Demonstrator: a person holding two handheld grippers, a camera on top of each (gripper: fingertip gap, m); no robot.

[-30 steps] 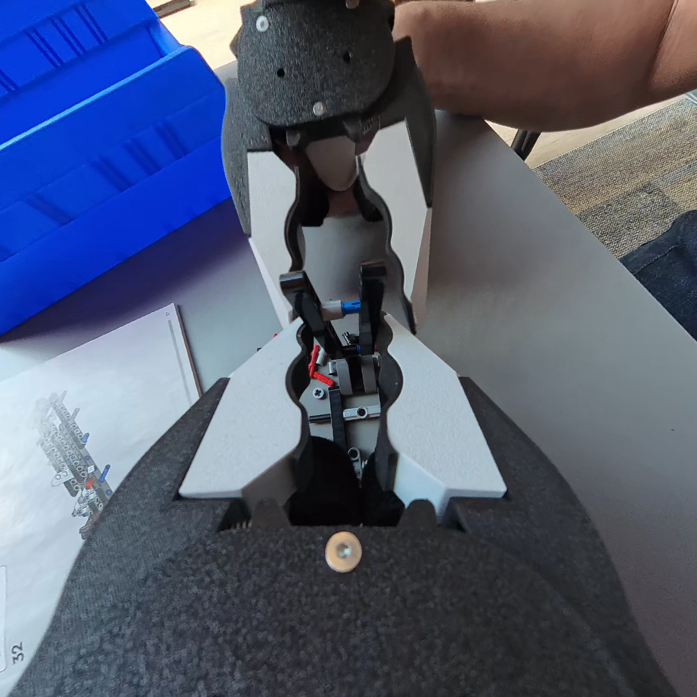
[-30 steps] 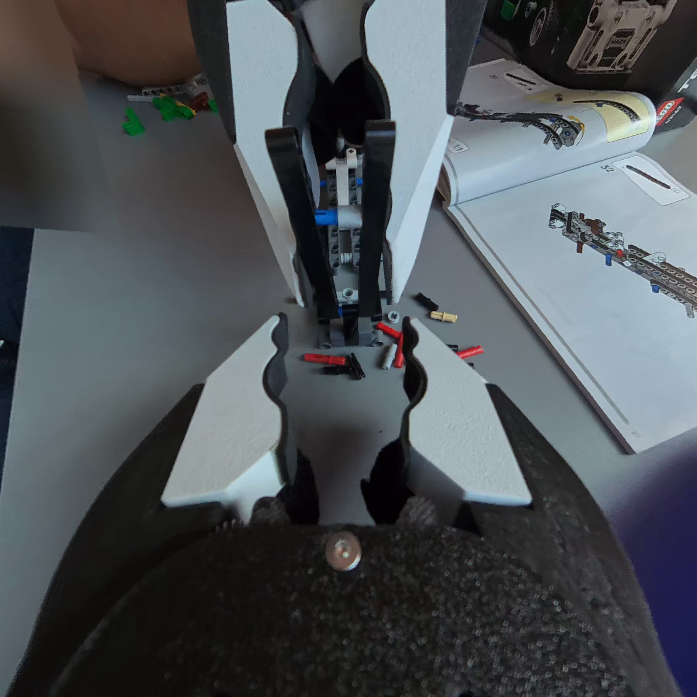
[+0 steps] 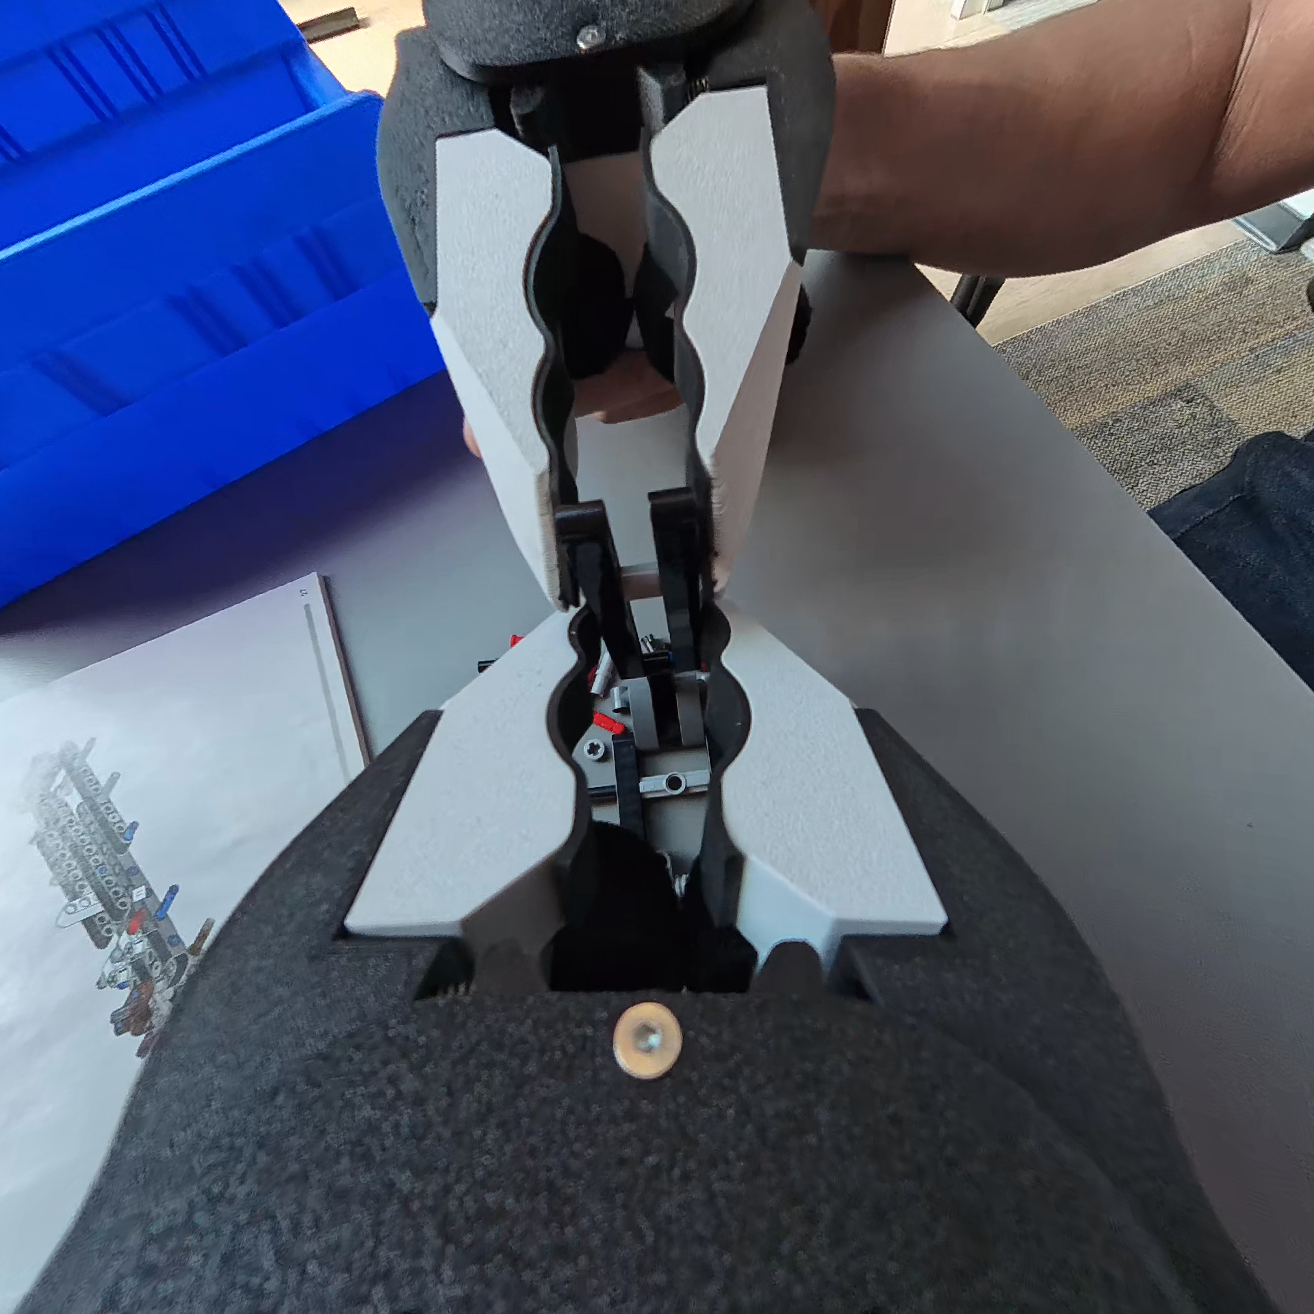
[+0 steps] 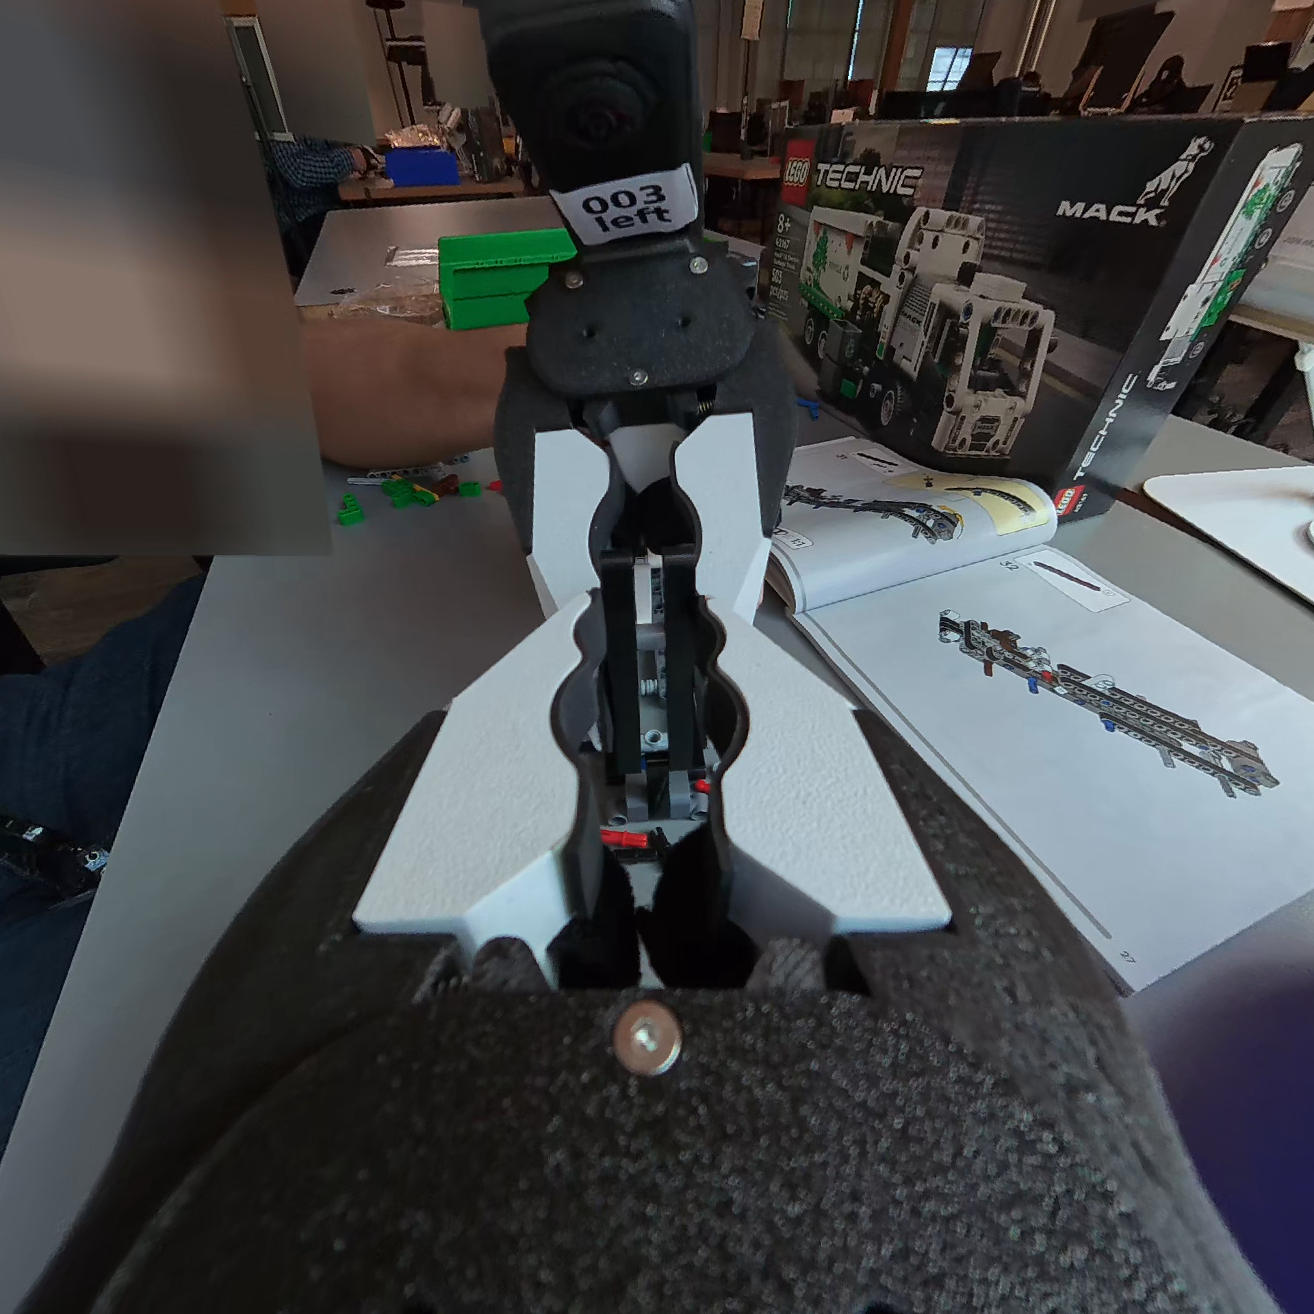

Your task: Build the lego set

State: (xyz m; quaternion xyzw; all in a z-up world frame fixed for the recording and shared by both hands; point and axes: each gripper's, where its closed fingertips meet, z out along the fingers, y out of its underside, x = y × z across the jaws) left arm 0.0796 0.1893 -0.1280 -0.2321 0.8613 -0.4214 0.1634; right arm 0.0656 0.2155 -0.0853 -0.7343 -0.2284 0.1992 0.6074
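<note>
A brick assembly stands on the grey table (image 3: 995, 640): two long black beams (image 3: 604, 611) rise from a dark grey base (image 3: 643, 711), with a grey cross axle (image 4: 650, 633) between them. My left gripper (image 3: 647, 626) is shut on the assembly, its pads against the outer faces of the beams. My right gripper (image 4: 650, 604) faces it from the other side and is shut on the same two beams (image 4: 622, 640). The right gripper shows at the top of the left wrist view (image 3: 640, 569). The left gripper shows at the top of the right wrist view (image 4: 650, 569).
An open instruction booklet (image 4: 1066, 711) lies to the right, with a printed set box (image 4: 995, 284) behind it. A blue bin (image 3: 178, 284) stands beyond the booklet (image 3: 178, 746). Small red and black pins (image 4: 626, 839) lie by the base. Green pieces (image 4: 405, 490) lie farther off. My hands' fingertips stand some 5 centimetres from each other.
My right gripper came forward from open and shut on the two black beams, pressing them closer together and parallel. My left gripper narrowed with them.
</note>
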